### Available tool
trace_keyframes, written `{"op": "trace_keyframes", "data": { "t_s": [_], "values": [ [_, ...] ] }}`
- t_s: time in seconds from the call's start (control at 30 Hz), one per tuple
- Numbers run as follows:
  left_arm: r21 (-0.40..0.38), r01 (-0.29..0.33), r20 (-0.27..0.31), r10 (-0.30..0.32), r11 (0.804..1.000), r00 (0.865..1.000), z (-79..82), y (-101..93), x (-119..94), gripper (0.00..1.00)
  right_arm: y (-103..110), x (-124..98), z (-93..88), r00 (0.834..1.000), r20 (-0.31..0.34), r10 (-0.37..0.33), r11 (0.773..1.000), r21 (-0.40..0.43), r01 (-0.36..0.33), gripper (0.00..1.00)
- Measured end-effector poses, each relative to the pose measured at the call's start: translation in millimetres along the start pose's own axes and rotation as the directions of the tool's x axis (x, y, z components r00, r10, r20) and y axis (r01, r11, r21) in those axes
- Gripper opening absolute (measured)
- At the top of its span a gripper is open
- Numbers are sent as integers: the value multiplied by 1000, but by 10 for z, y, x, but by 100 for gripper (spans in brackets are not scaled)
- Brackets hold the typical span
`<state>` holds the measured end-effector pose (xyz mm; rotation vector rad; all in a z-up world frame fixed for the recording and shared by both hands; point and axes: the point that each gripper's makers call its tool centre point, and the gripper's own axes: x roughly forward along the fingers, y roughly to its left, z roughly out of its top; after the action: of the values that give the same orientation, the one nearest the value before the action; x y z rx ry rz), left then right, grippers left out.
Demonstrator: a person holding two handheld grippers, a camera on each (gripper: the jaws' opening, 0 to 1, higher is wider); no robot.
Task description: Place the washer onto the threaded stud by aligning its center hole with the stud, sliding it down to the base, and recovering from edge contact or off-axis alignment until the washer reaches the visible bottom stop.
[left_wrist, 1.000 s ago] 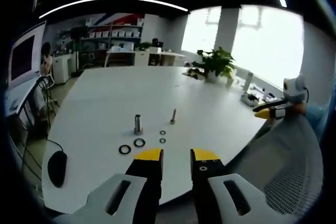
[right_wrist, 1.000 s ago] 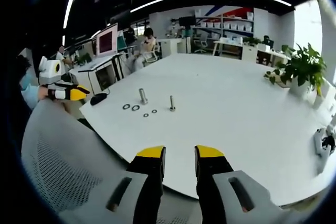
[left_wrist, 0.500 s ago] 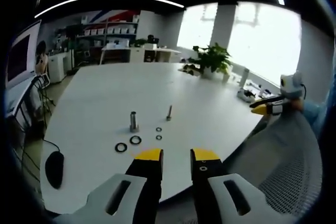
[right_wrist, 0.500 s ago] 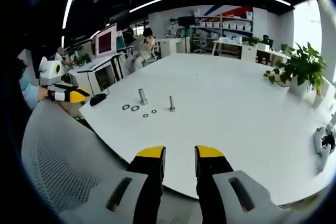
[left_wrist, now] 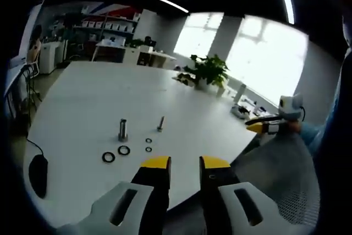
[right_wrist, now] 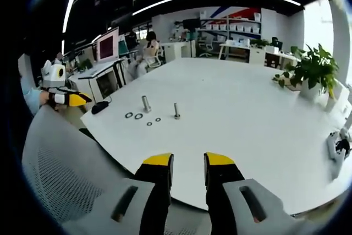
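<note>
I hold both the left gripper and right gripper (jaws slightly apart, empty) level before the table.

No readable text, label, brand, number or sign.
The red-and-blue graphic on the far wall, well beyond the fingertips in the right gripper view, shows no legible letters, and the monitor screen up and to the left of the fingertips is too small and blurred to read.
</note>
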<state>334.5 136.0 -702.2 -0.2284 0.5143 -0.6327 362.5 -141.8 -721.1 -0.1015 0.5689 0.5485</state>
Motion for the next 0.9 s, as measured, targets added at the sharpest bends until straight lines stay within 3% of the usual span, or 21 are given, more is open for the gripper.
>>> {"op": "trace_keyframes", "data": {
  "t_s": [0.2,0.37,0.5,0.6,0.8,0.9],
  "values": [
    [83,-51,-33,54,995,998,82,292,-42,15,0,4,-6,1000,-4,1,1000,0,-1,24],
    [117,-112,-65,120,987,991,119,687,-47,15,2,4,-6,1000,-3,1,1000,1,-1,24],
    [135,-115,-88,127,984,988,129,835,4,15,-1,5,-9,1000,-4,-1,1000,2,1,24],
    [163,-98,-152,123,982,981,35,934,95,15,5,12,-10,1000,-8,2,1000,0,-2,24],
    [189,-78,-204,117,979,972,-30,1045,274,14,34,32,-41,999,-33,19,1000,-17,-19,24],
    [175,-77,-250,121,981,961,-126,1184,372,14,30,32,-34,999,-30,16,1000,-13,-17,24]
  ]
}}
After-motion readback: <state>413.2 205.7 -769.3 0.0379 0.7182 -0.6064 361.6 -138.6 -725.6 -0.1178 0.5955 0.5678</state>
